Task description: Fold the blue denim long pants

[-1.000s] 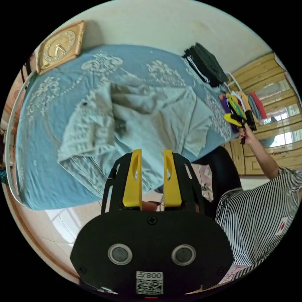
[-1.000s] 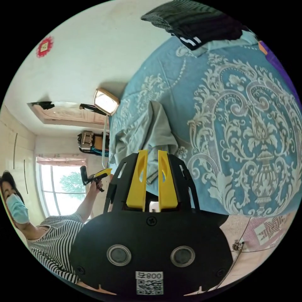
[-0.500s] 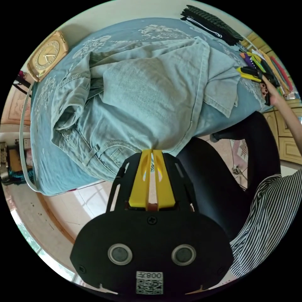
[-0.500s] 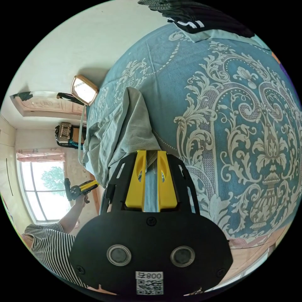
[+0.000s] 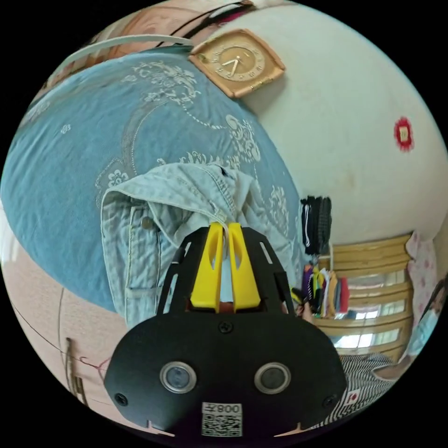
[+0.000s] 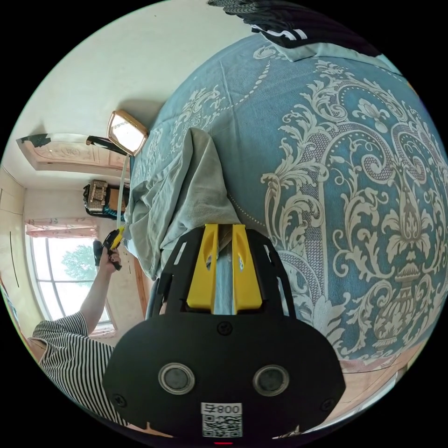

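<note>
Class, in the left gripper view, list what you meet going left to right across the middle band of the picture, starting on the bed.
Blue patterned bedspread → pale blue denim pants → left gripper shut on the waistband → black folded garments → wooden cabinet.

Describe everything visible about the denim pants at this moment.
The denim pants are pale, faded blue with light stitching, a waistband and a metal button. They lie bunched on the patterned blue bedspread, one part hanging over its edge. The left claw is shut on the waistband; the right claw is shut on another part of the fabric.
</note>
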Demonstrator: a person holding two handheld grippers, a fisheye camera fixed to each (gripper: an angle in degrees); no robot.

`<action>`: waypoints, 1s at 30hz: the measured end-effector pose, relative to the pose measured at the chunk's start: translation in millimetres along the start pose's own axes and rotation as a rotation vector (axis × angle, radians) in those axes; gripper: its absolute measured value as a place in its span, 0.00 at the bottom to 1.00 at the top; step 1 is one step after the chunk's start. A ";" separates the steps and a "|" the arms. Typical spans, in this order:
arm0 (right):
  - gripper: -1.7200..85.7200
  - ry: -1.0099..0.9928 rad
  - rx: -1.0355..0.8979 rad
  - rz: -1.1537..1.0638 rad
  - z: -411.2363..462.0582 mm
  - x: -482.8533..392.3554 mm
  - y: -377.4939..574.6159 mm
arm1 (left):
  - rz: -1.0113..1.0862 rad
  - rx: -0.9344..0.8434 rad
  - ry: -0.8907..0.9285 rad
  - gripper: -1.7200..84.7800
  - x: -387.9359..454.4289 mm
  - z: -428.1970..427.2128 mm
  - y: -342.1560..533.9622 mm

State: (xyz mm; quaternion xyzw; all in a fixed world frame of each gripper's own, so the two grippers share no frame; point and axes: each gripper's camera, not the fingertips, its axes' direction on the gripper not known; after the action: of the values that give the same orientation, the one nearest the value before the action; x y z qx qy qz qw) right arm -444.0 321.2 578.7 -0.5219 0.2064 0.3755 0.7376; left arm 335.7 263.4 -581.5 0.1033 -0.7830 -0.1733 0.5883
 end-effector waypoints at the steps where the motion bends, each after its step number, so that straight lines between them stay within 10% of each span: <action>1: 0.08 0.002 -0.001 0.002 2.6 -1.9 -0.7 | 0.009 0.033 0.011 0.06 1.5 -3.7 -8.7; 8: 0.07 0.077 -0.010 -0.019 16.7 -22.1 -1.6 | 0.010 0.311 0.091 0.11 14.8 -49.2 -46.2; 30: 0.02 0.089 0.043 -0.026 22.5 -41.0 7.2 | 0.647 -0.396 -0.579 0.04 99.9 49.8 158.1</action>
State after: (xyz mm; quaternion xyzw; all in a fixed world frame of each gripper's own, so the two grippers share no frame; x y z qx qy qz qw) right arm -477.4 329.4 611.1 -0.5250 0.2401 0.3376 0.7435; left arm 266.1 379.5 -443.3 -0.3127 -0.8586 -0.1488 0.3780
